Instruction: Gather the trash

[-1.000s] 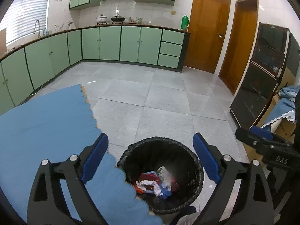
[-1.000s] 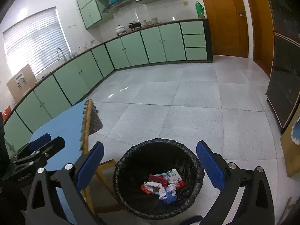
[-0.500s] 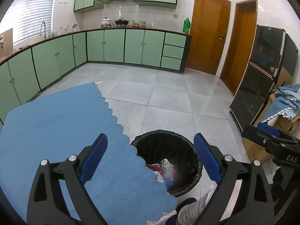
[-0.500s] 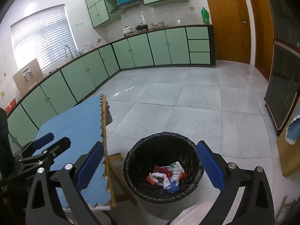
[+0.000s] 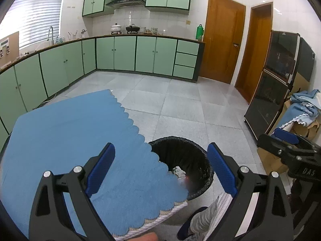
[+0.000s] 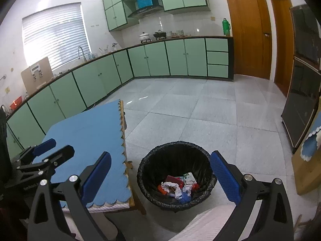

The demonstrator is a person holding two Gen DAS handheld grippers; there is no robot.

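**Both grippers pull back from the bin; the table comes into view bare**

Over the last second both cameras have risen and drawn back from the trash bin [image 6: 176,173], so the blue-covered table [image 5: 66,140] now fills far more of the left wrist view and hides part of the bin's mouth. No litter shows on the cloth, which suggests the collecting is done or close to it.

The left gripper [image 5: 160,167] hangs above the table's near right corner with its jaws spread wide and nothing between them. The right gripper [image 6: 160,177] is likewise wide apart and empty, hovering over the floor just beside the table's right edge.

The bin stands on the tiled floor just off that near right corner, lined with a black bag. The trash [image 6: 179,186] lies at the bottom: crumpled white paper, red wrappers, a bit of blue, a printed packet.
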